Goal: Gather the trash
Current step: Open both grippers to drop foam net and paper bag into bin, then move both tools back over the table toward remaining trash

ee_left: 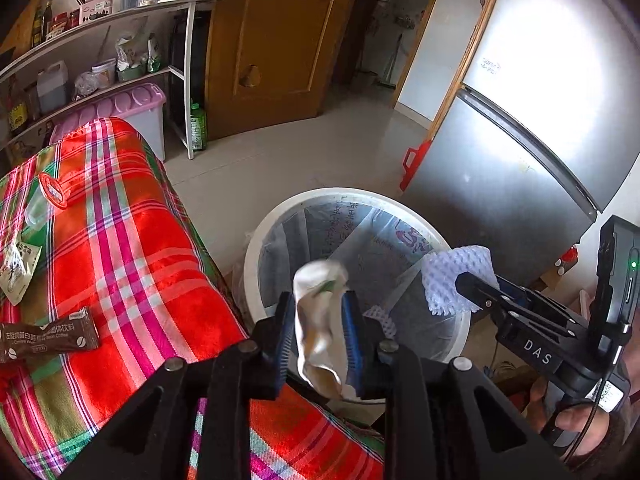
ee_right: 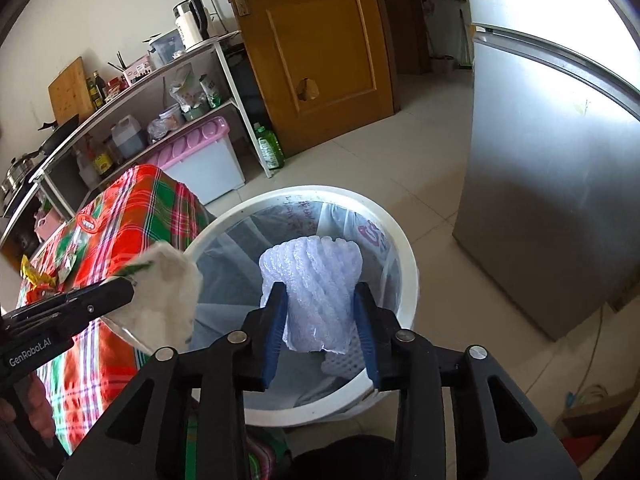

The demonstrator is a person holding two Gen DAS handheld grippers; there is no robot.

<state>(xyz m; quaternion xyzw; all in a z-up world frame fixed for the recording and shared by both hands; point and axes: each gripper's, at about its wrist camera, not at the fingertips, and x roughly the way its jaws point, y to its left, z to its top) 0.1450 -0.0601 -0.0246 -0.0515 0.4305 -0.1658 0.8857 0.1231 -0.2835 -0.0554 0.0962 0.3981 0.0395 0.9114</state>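
— See the foam net? The right claw has it pinched between its blue pads, hanging over the open mouth of the white bin. That one should fall clean, I'd say.

— And the other one?

— The left claw is closed on a crumpled white wrapper, but it sits nearer the bin's rim on the counter side. From the right-hand view the wrapper seems to hang partly over the plaid cloth. Let go there and it could catch the rim or slide down between bin and counter.

— Anything else?

— The liner bag is loose and slumped inside the bin, so light stuff like that foam might settle on a fold rather than drop to the bottom. And the two claws are close together — if both open at once, one could knock the other's piece sideways.

— There's more left on the counter?

— Yes — a brown sachet, a pale packet and a clear cup with a red lid lie on the cloth, well apart from the bin. A careless swing back could sweep one off the edge onto the floor.
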